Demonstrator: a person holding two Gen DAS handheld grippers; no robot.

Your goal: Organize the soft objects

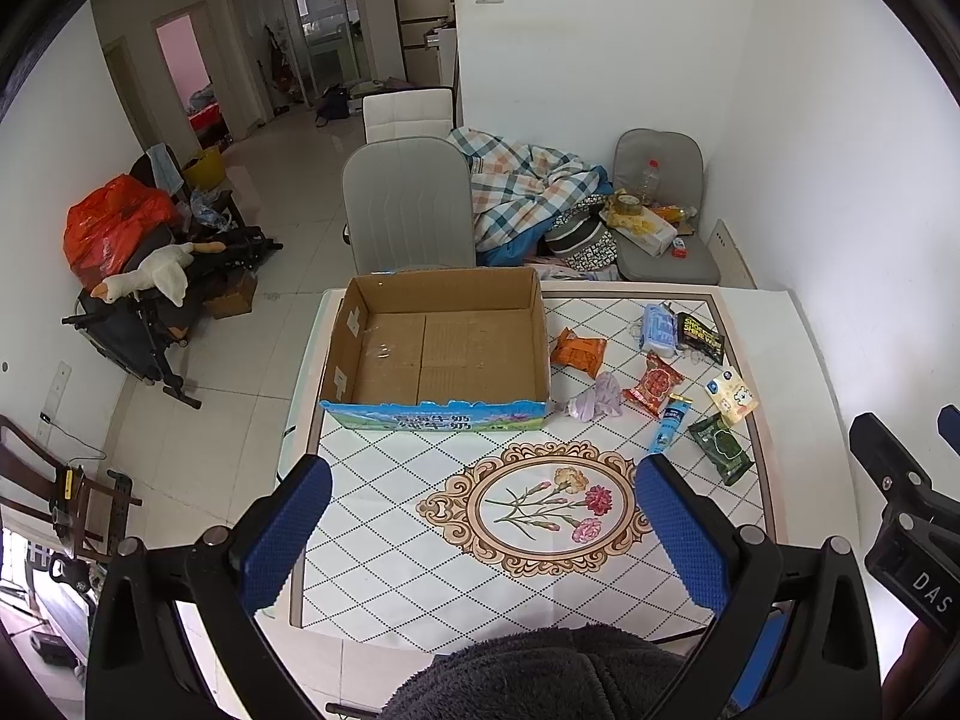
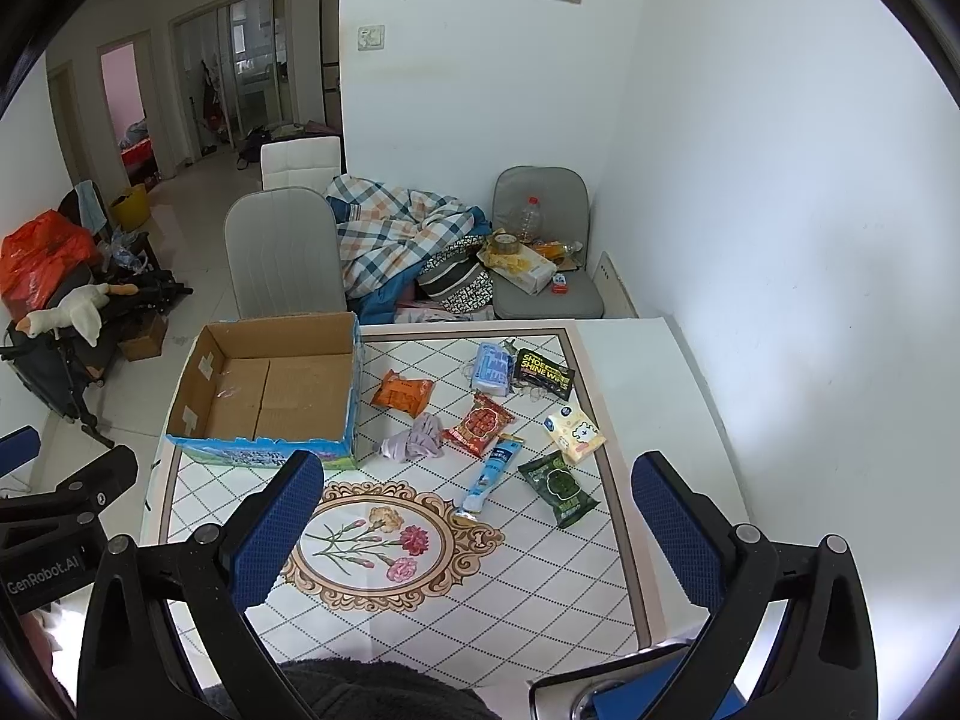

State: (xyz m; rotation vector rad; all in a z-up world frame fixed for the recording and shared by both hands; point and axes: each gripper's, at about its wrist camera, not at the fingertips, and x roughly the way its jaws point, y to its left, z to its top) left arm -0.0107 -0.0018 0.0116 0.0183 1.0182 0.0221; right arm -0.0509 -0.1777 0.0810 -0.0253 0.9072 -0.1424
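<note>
Both tongs hang wide open and empty above the near edge of the table (image 2: 606, 360), the left gripper (image 1: 480, 534) over the flower medallion and the right gripper (image 2: 480, 531) nearer the scattered packets. The crumpled lilac cloth (image 2: 414, 443) lies just beside the cardboard box (image 2: 270, 384), with the orange pouch (image 2: 402, 393), red snack bag (image 2: 479, 425) and green wipes pack (image 2: 558, 487) spread out to its right. All look light and yielding; I'd pinch the cloth at its bunched middle, since the glossy packets may slip.
</note>
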